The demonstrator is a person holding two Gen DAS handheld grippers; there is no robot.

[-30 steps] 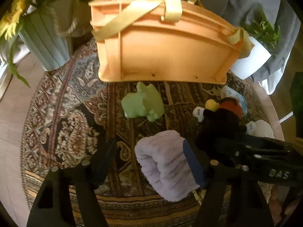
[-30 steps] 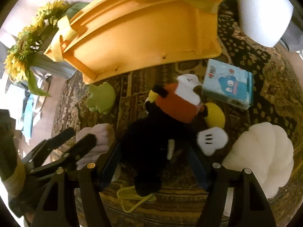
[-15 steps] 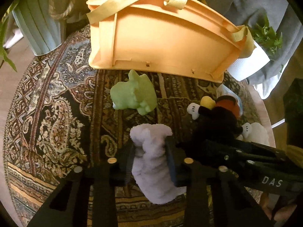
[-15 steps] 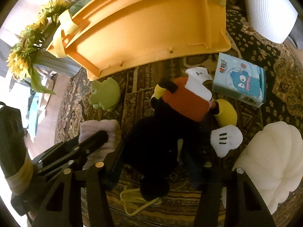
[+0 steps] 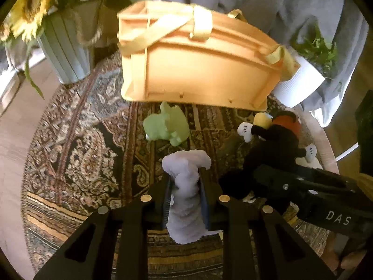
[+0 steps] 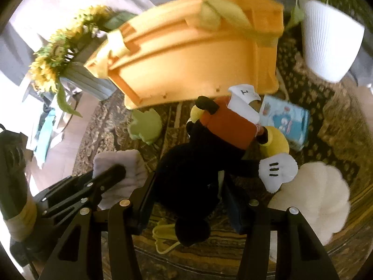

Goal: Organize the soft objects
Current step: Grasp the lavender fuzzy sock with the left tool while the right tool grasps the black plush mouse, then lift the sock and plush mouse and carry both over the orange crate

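My left gripper (image 5: 185,186) is shut on a fluffy lavender soft toy (image 5: 185,200), squeezed between the pads above the rug. My right gripper (image 6: 188,193) is shut on a black mouse plush (image 6: 193,175) with red shorts, yellow shoes and white gloves; it also shows in the left wrist view (image 5: 268,154). An orange basket (image 5: 198,70) with yellow straps stands behind on the rug, also in the right wrist view (image 6: 193,53). A green frog toy (image 5: 166,126) lies in front of it. A white shell-shaped cushion (image 6: 312,196) lies at the right.
A patterned round rug (image 5: 77,144) covers the floor. A grey-blue planter with sunflowers (image 5: 63,49) stands at the back left, a white ribbed pot (image 6: 326,39) at the back right. A blue tissue pack (image 6: 289,123) lies beside the plush. A person in grey stands behind the basket.
Both grippers closed: the left on the lavender toy, the right on the black plush. Both now lift their toys slightly, and the views have pulled back from the basket.
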